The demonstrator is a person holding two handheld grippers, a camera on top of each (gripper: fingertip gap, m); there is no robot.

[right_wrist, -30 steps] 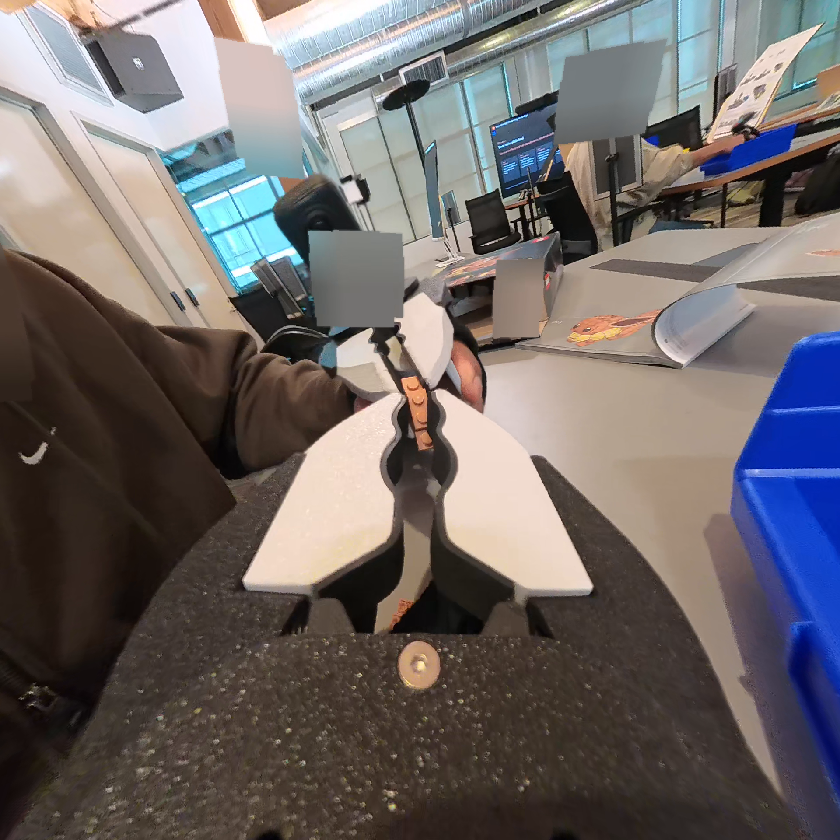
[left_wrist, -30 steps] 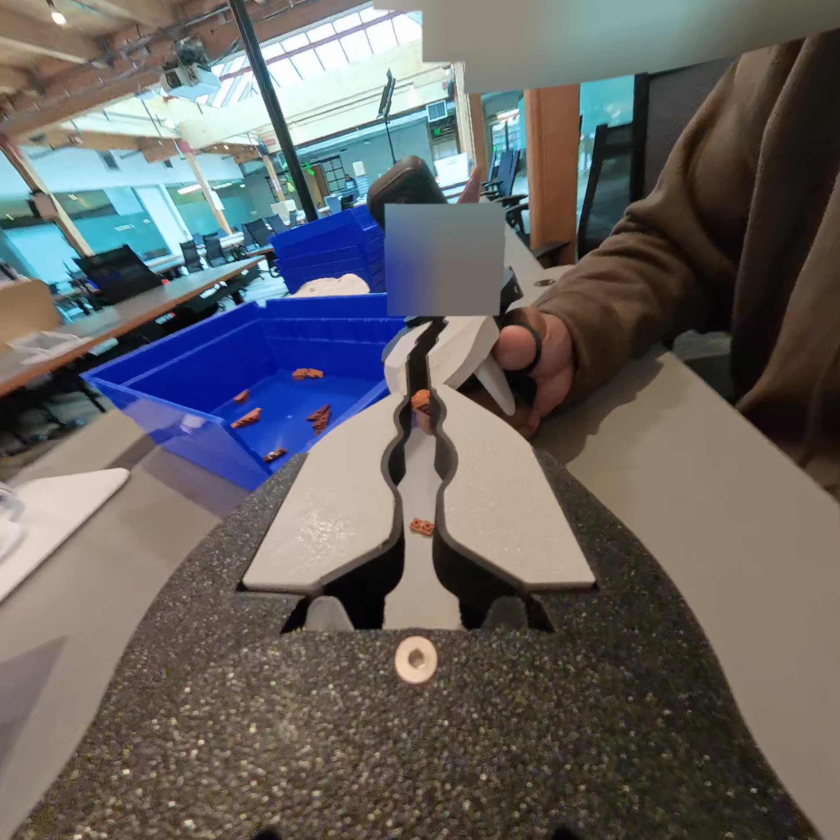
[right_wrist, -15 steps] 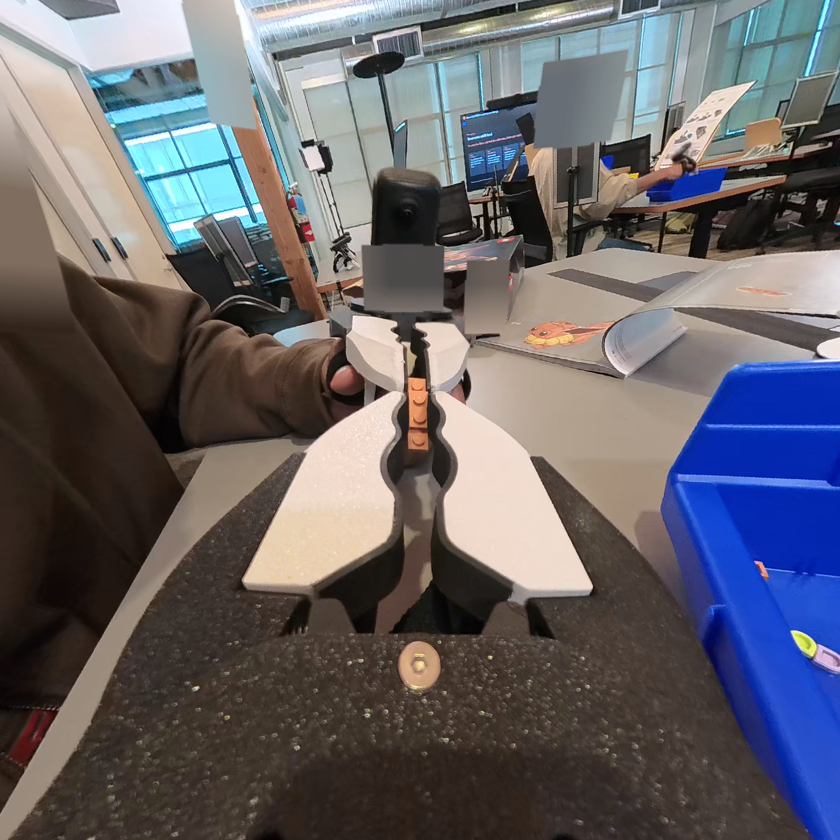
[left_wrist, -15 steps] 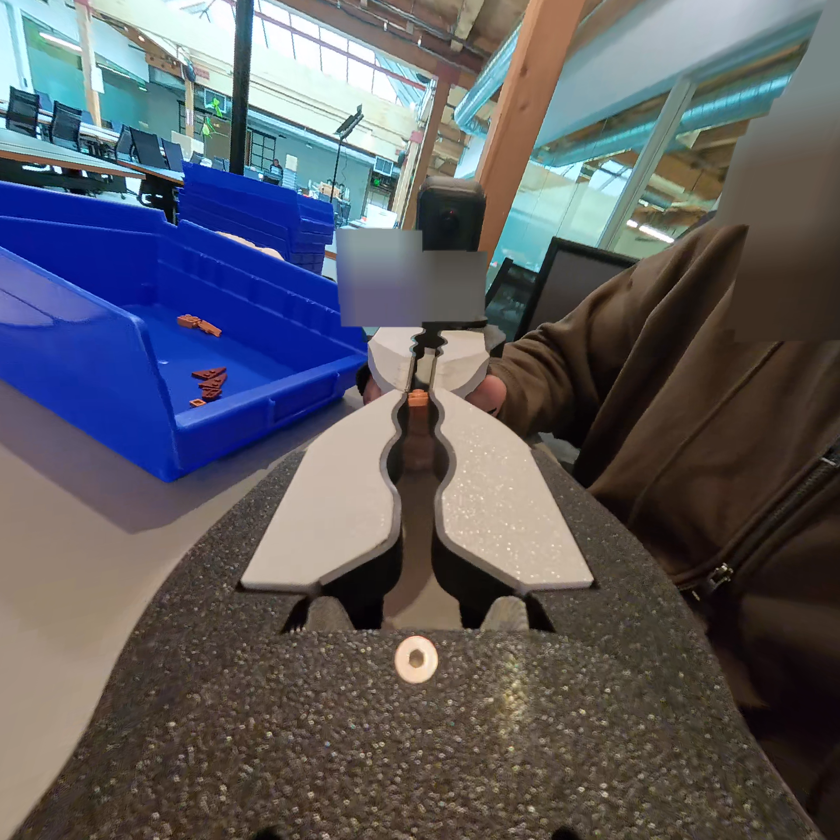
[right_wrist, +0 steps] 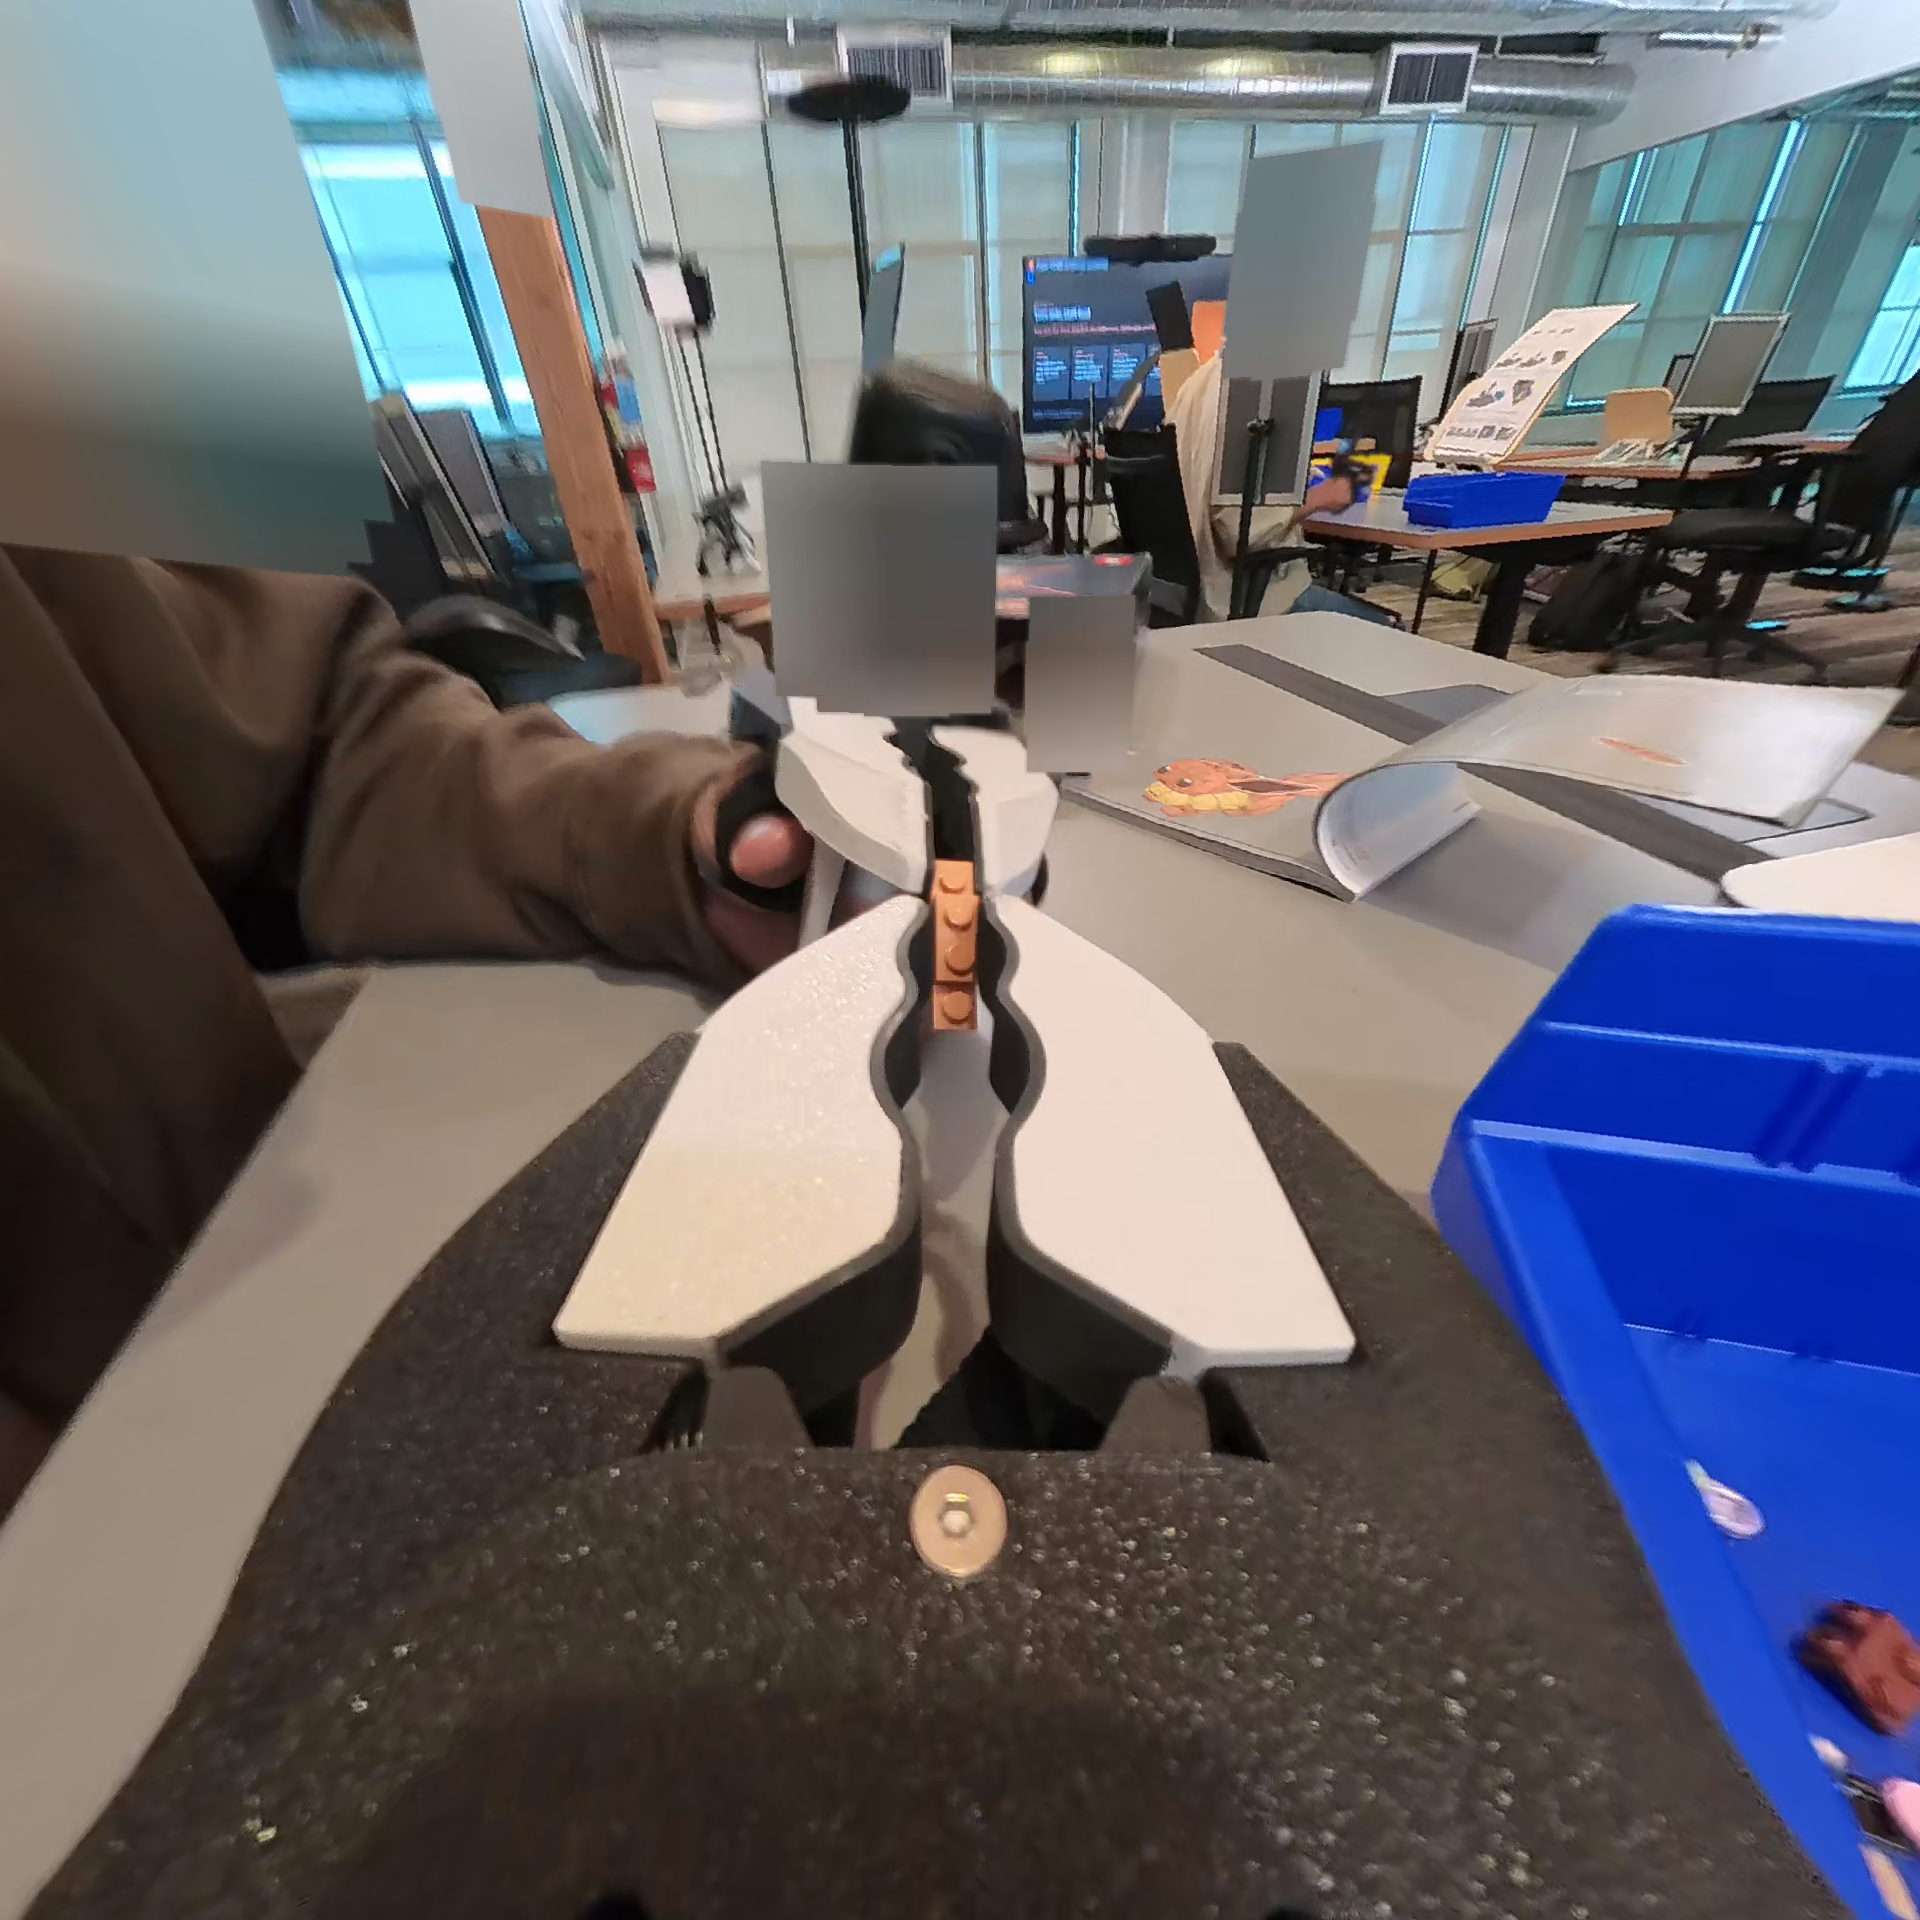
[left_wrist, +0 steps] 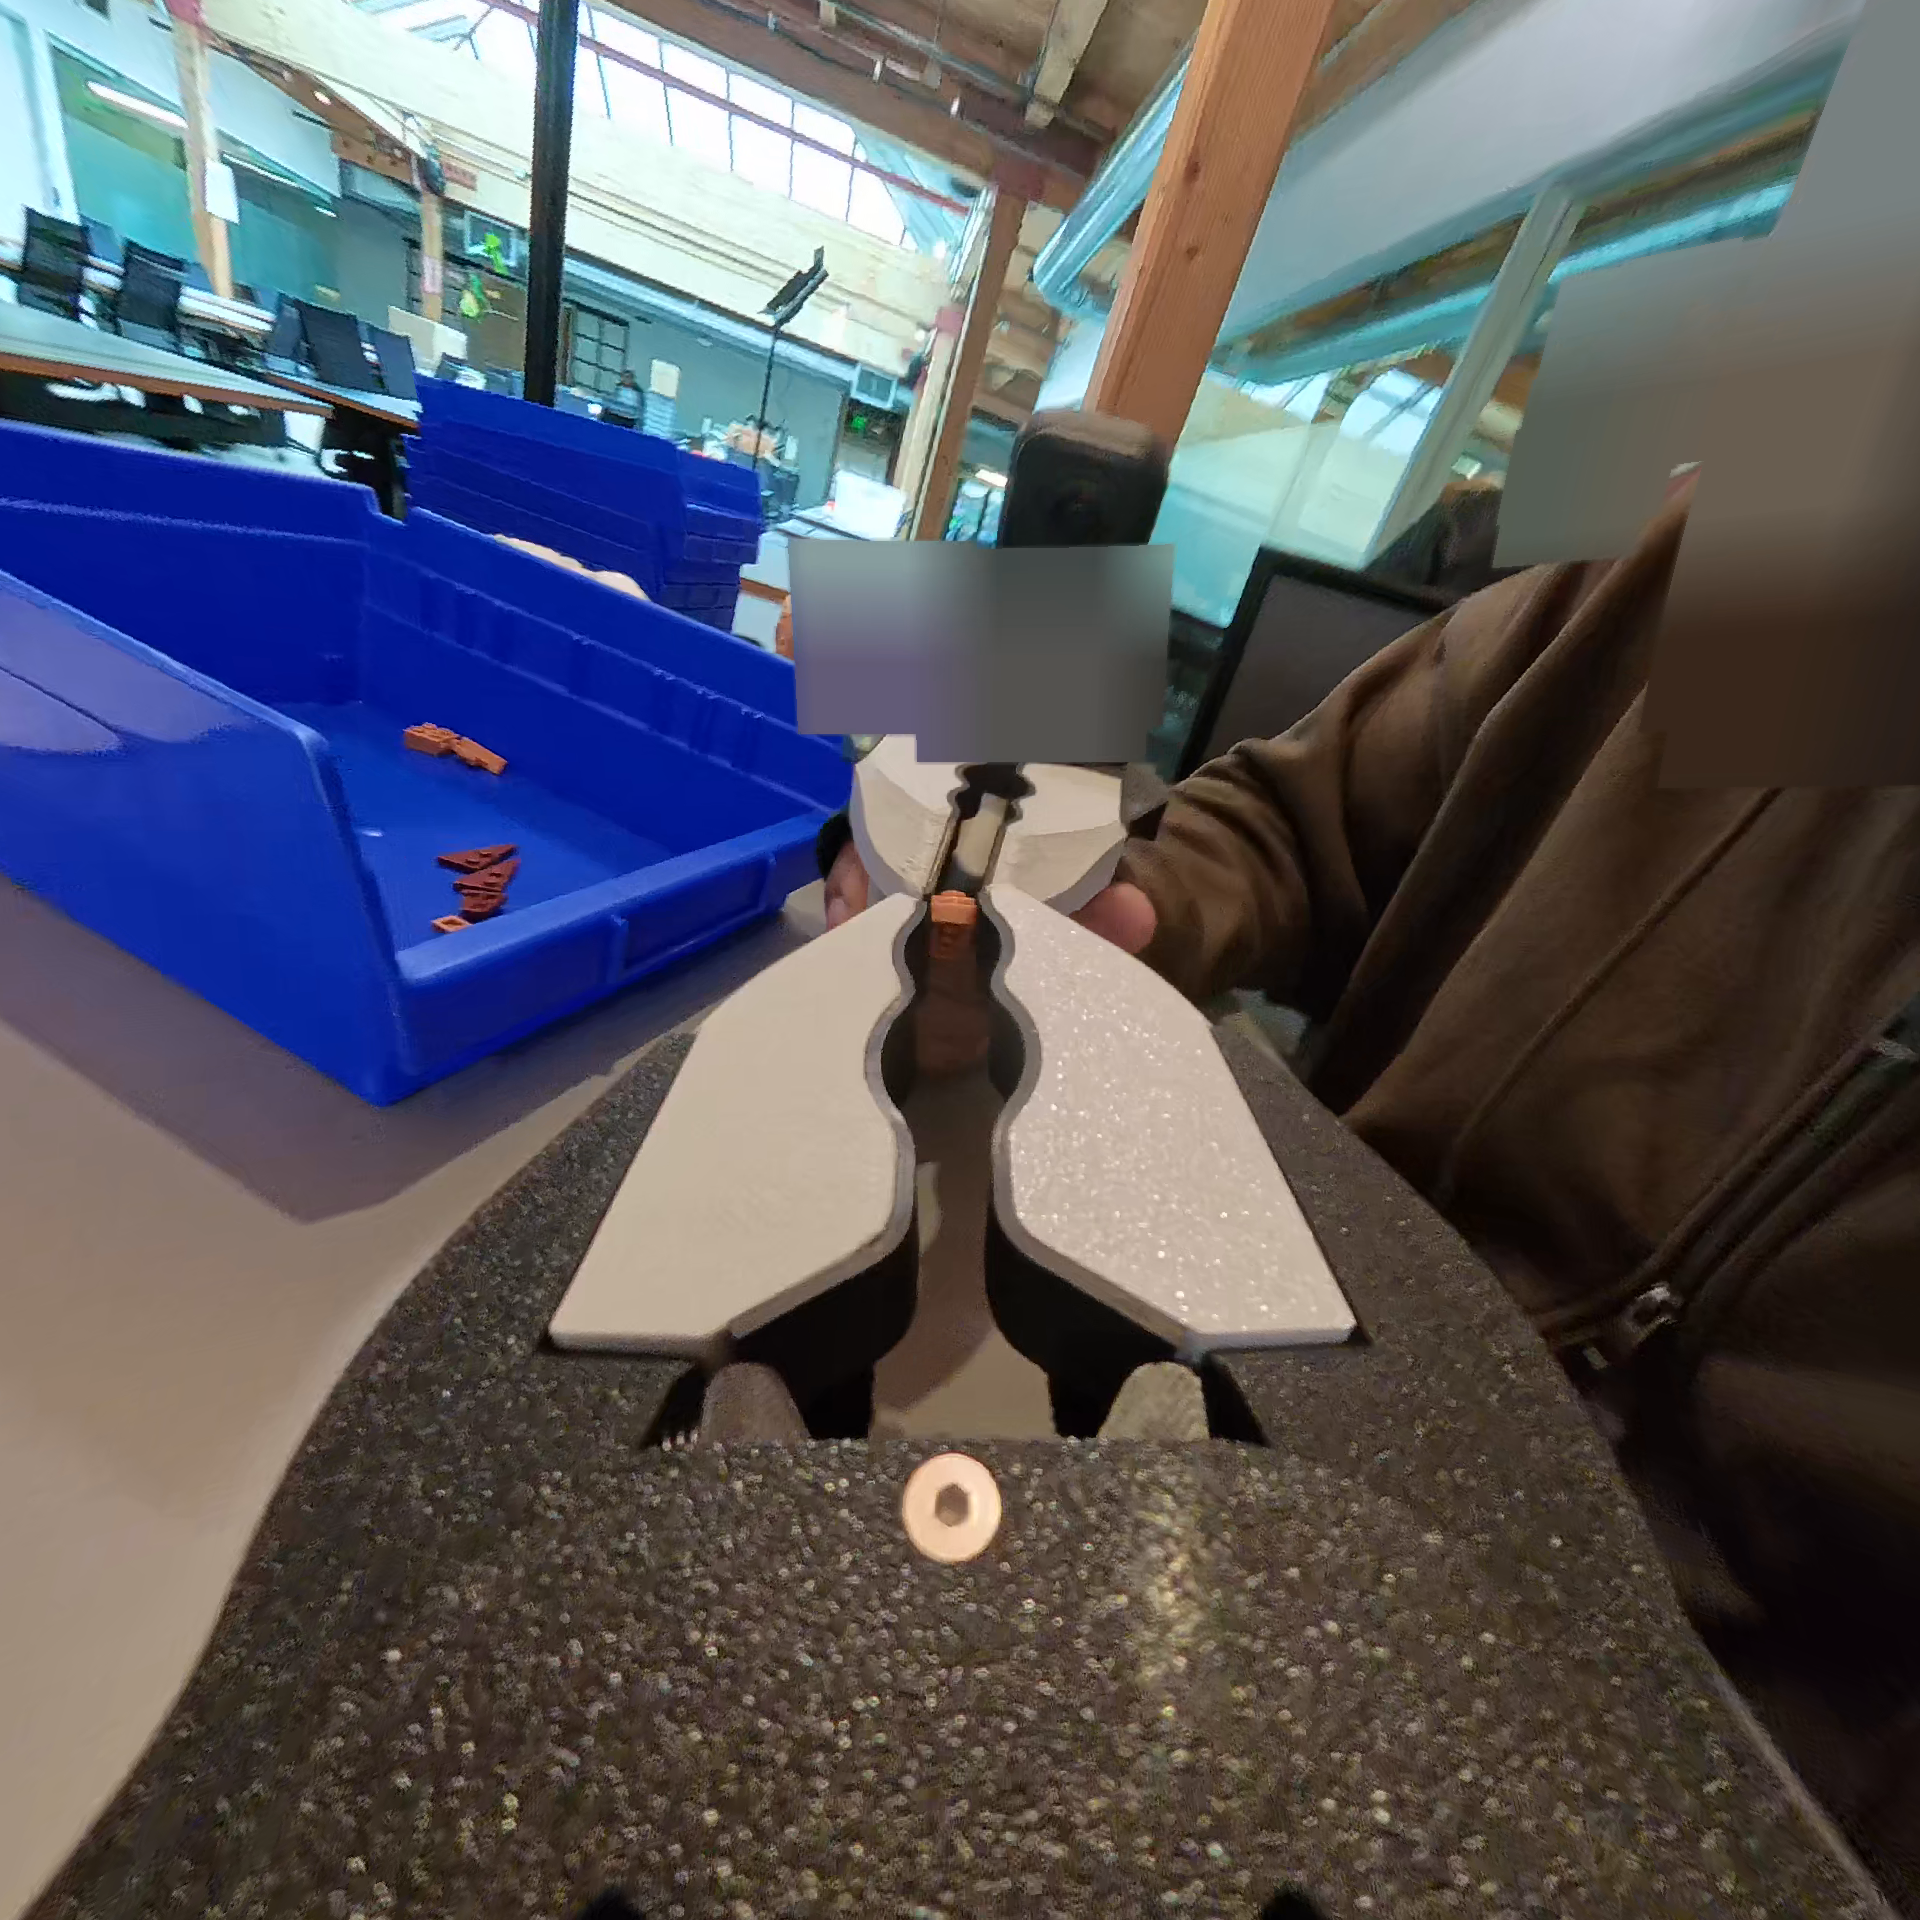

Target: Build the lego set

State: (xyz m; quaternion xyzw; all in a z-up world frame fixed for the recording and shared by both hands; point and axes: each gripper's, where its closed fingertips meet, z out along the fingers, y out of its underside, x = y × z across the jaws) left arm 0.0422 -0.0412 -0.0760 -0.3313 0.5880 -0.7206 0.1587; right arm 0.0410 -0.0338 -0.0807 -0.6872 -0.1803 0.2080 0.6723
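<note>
Orange studded bricks (right_wrist: pixel 954 954) clamped between both tools, no legible markings.

The rear end of the small orange studded plastic brick (left_wrist: pixel 951 928) sinks into shadow between the left gripper's (left_wrist: pixel 953 914) grey fingers. The blue plastic bin (right_wrist: pixel 1704 1226) runs off the right edge, its small loose pieces (right_wrist: pixel 1860 1662) too blurred to identify. The open grey paper booklet (right_wrist: pixel 1455 790) near the table's far edge is cropped too.

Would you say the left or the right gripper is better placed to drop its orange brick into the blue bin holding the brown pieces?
Probably left: the blue bin lies beside the left gripper, which grips an orange brick.
</note>
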